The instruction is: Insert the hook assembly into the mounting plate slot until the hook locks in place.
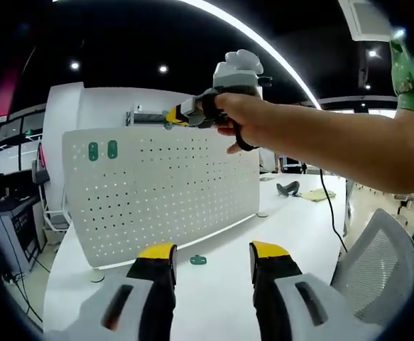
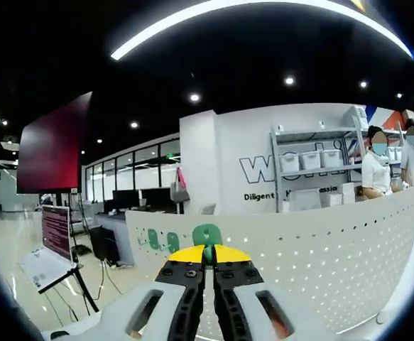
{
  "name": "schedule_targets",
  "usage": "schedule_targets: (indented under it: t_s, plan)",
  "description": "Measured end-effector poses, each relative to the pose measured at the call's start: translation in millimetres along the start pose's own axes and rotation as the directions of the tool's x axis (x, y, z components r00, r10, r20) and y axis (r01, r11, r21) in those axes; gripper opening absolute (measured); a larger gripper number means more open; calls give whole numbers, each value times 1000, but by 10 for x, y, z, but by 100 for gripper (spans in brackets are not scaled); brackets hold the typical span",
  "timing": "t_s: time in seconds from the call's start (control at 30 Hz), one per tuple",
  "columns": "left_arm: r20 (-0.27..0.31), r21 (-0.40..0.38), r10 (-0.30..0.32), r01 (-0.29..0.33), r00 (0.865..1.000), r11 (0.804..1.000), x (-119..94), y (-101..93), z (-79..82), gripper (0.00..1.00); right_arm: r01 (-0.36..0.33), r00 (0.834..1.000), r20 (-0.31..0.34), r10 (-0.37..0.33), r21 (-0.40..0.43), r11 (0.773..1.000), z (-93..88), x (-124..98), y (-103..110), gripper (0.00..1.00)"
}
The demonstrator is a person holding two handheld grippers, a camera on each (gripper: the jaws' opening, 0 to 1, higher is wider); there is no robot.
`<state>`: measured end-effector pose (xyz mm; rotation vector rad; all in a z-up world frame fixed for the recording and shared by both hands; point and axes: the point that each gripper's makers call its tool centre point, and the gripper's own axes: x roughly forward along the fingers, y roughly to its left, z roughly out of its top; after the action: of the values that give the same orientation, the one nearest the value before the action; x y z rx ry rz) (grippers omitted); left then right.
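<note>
Right gripper point(image 2: 207, 256), jaws clamped on a green hook point(image 2: 207, 236), holds it at the pegboard's point(image 2: 349, 249) top edge; left gripper point(image 1: 211, 257), jaws apart, hangs back over the table point(image 1: 214, 298).

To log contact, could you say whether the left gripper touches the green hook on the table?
Apart: left gripper view shows white table between the left gripper and green hook.
</note>
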<state>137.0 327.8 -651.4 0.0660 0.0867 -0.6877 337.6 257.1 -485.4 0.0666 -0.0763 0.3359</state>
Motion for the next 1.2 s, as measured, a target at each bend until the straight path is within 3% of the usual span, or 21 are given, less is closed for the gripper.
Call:
schedule_targets:
  t_s: [1.2]
  plan:
    - [-16,-18,27,-27,1000,999,20,239,-157,42,67,998,1,-68,31,997,-301,585,-11,2]
